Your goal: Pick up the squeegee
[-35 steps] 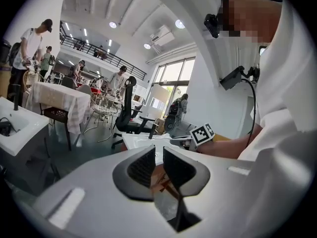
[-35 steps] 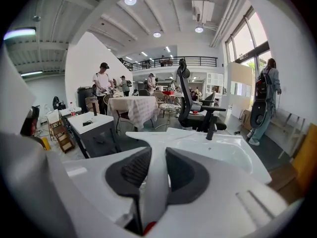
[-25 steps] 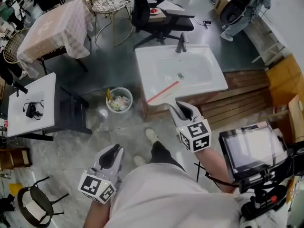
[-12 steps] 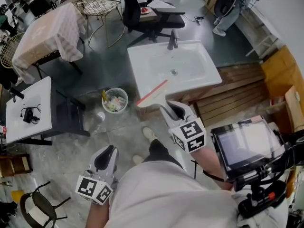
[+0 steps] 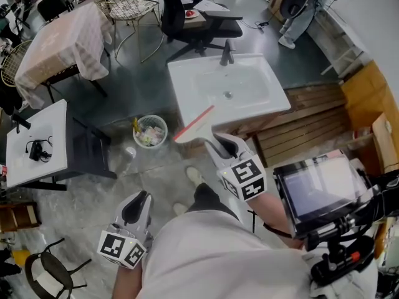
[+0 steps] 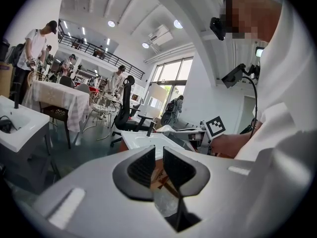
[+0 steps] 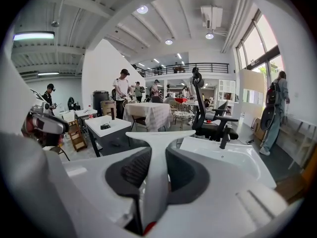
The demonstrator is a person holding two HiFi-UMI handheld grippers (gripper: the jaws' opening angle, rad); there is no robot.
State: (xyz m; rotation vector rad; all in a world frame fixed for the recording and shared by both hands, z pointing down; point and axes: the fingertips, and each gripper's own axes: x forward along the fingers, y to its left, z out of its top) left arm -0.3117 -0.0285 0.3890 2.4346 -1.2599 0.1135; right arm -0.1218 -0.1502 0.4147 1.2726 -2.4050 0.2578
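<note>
The squeegee [image 5: 194,123] is off the basin and in the air, clamped in the right gripper [image 5: 219,143]. It is smooth white plastic, a flat handle that flares into a wide T-shaped head, with a thin red strip along the straight blade edge. In the head view the blade lies on a slant over the near left corner of the washbasin [image 5: 187,86]. In the right gripper view the squeegee [image 7: 157,148] stands upright between the two dark ribbed pads, which press on the handle from either side, and the head spreads above the jaw tips. A spot of red shows low down between the jaws.

The right gripper's shell is matt white, and a cube [image 5: 244,178] with black and white square markers sits behind the jaws.

The washbasin is a glossy white rectangle with rounded inner corners, a round drain and a dark metal faucet [image 5: 227,53] at its far rim. It sits on a stand of slatted brown wood [image 5: 305,126].

The left gripper [image 5: 138,205] hangs low at the person's left, well apart from the basin. Its ribbed pads stand a narrow slit apart with nothing between them.

A round wire-mesh wastebasket [image 5: 149,131] full of scraps stands on the grey floor left of the basin.
</note>
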